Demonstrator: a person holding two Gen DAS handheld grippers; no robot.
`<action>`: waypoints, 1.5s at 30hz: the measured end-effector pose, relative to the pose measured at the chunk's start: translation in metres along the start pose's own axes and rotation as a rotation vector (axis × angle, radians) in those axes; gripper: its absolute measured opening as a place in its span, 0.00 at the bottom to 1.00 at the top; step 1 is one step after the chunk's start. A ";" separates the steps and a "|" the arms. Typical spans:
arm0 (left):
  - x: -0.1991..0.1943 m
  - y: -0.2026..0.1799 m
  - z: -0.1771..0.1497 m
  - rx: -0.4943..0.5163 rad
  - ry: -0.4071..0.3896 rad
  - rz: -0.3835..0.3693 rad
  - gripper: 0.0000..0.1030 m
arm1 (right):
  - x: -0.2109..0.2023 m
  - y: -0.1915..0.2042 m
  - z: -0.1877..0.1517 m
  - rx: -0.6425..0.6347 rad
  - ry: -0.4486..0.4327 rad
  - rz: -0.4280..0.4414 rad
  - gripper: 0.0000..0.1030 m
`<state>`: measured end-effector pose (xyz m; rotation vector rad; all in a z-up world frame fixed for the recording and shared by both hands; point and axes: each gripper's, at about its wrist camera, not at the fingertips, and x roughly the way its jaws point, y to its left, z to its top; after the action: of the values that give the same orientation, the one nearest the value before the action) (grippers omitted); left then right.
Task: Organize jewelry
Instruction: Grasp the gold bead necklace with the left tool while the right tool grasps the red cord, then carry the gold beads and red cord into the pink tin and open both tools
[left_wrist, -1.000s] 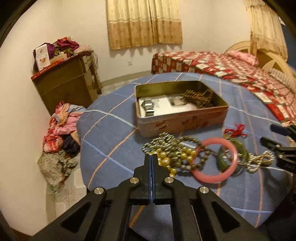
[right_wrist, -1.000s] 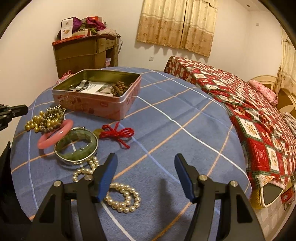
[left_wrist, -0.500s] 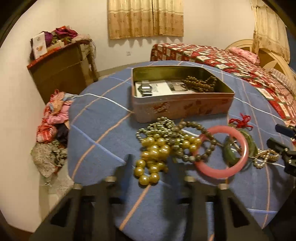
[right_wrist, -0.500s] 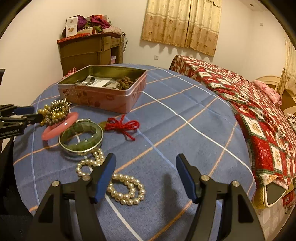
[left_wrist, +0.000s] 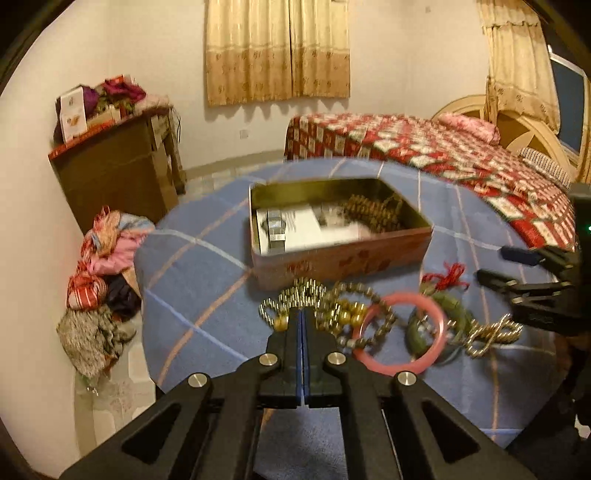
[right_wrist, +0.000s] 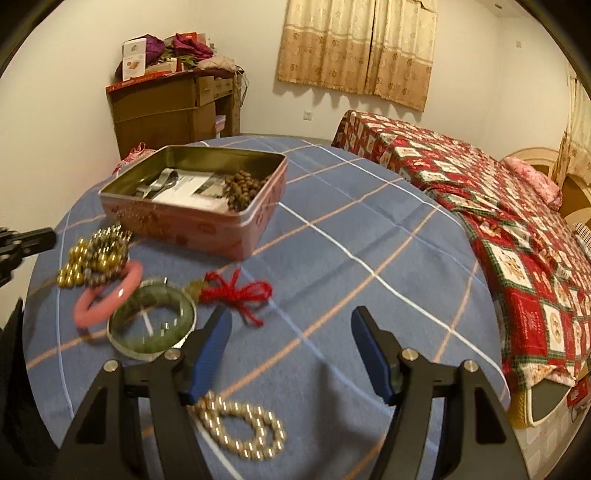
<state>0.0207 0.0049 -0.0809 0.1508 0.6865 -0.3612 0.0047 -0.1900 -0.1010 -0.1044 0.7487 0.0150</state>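
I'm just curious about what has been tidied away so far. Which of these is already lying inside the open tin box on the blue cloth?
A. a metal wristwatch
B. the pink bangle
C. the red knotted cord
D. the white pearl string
A: the metal wristwatch lies in the tin box beside brown beads, while the pink bangle, pearl string and red cord are out on the cloth.

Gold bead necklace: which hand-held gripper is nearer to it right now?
Left. The left hand-held gripper, shut, sits at the gold bead necklace pile's edge. The right hand-held gripper, open, hovers beyond the pink bangle and green bangle, above the pearl strand.
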 end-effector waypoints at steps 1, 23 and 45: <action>-0.003 0.001 0.002 0.001 -0.011 0.005 0.00 | 0.003 0.001 0.003 0.001 0.006 0.009 0.68; 0.025 0.008 -0.012 -0.007 0.043 0.011 0.59 | 0.031 0.013 0.011 -0.009 0.115 0.145 0.09; -0.001 0.006 0.004 0.017 0.021 -0.027 0.09 | -0.009 0.011 0.019 -0.013 -0.015 0.114 0.09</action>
<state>0.0249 0.0096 -0.0770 0.1622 0.7063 -0.3919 0.0107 -0.1771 -0.0818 -0.0744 0.7394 0.1290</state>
